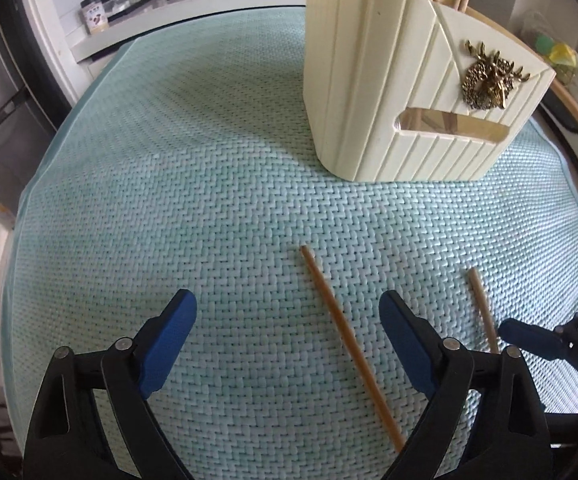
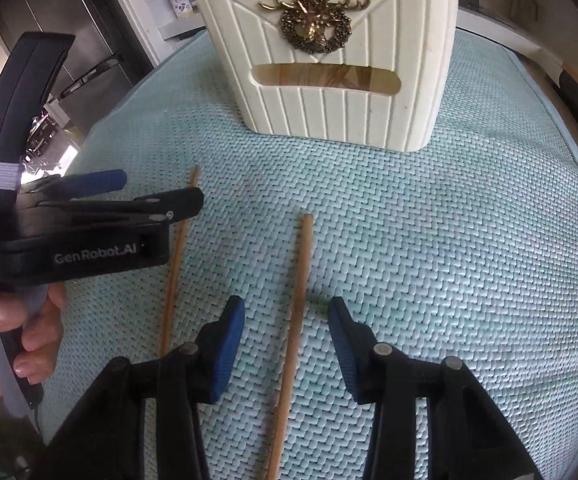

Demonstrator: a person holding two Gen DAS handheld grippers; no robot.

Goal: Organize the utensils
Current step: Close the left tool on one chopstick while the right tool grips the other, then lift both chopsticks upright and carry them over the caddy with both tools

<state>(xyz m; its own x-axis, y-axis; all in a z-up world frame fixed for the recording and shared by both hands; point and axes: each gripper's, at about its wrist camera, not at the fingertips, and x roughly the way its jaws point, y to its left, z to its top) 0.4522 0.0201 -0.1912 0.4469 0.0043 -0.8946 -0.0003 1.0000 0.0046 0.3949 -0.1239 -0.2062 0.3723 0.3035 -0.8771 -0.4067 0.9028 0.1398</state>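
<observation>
While my left tongs (image 1: 287, 344) hang wide apart and empty over the table (image 1: 169, 200), one chopstick (image 1: 349, 344) lies slantwise between the pads, nearer the right one. If I close from here, I judge the thin stick may roll on the ridged weave or get tipped by a single pad and skid away. A second chopstick (image 1: 483, 312) lies to the right, beside the other tool. The cream utensil holder (image 1: 389, 92) stands beyond, with chopsticks and a spoon already in it; bumping it on the carry could topple it.

From the right wrist, my right tongs (image 2: 287, 344) are also spread, holding nothing, straddling the second chopstick (image 2: 299, 300), which runs nearly along the gap. The left tongs (image 2: 101, 184) sit close on the left over the first chopstick (image 2: 177, 256), so the two tools could knock together if both close at once.

The table wears a pale green woven mat (image 2: 449, 260). Behind it I see a white kitchen counter (image 1: 209, 4) with jars (image 1: 95, 14), a stove top, and a steel fridge (image 2: 49, 20).
</observation>
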